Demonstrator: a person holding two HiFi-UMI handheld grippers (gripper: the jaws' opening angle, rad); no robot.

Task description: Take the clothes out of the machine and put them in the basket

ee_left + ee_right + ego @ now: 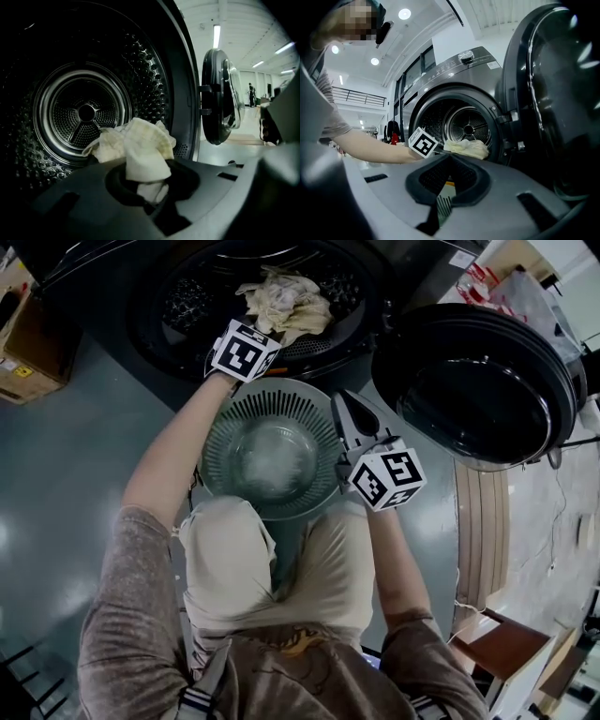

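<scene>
Closest to the head camera are the person's shoulders in a grey-brown top, with pale trousered knees below that cover the near rim of the basket (217, 442). It is a round, grey-green basket with slotted walls, and it stands on the floor directly in front of the machine (141, 296).

The left gripper (149, 194) reaches into the mouth of the drum (84, 112). From above, its marker cube hides its jaws. Its own view shows the jaws clamped on a fold of the cream cloth (140, 150), pinching the fabric between them. The rest of the cloth is bunched just beyond on the drum's front lip, and its lowest part is out of sight behind the gripper body. It is crumpled, so it is hard to tell whether it is one garment or several.

The right gripper (349, 413) hovers above the right side of the basket. Its jaws are apart and hold nothing. Through the gap only a few basket slats show, along with a small yellowish patch too unclear to name.

The round door (478, 395) stands swung open to the right, and its glass is dark. The drum's upper interior is lost in shadow. At the left edge of the head view a cardboard box (23, 352) is cut off by the frame.
</scene>
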